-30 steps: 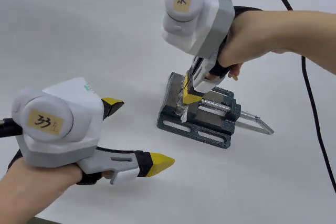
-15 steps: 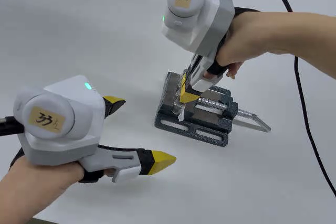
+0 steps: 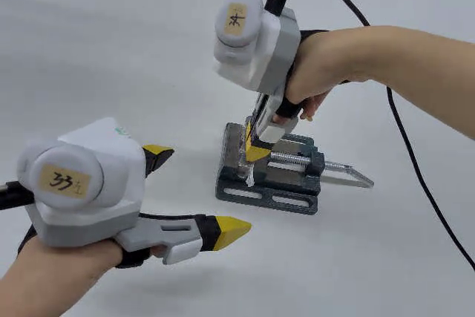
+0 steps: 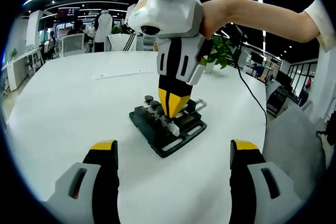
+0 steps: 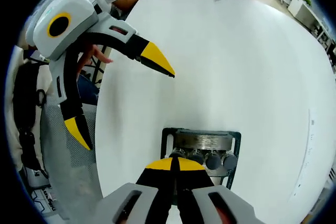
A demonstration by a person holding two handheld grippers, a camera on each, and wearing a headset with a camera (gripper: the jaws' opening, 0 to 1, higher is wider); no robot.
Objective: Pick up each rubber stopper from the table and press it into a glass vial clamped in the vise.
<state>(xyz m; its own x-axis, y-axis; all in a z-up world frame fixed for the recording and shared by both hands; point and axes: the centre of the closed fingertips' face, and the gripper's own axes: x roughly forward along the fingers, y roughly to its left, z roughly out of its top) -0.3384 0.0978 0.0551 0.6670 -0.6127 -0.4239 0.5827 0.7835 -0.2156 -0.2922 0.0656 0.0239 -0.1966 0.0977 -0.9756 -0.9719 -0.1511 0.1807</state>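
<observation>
My right hand-held gripper (image 5: 176,165) points down with its jaws pressed together, tips at one end of the row of glass vials (image 4: 150,103) clamped in the vise (image 3: 267,197). I cannot tell whether a stopper sits under them. Just beyond the tips, the vials already wear dark rubber stoppers (image 5: 213,159), so I judge the job nearly finished. My left hand-held gripper (image 3: 197,189) hangs spread over the table (image 3: 111,50), well apart.
</observation>
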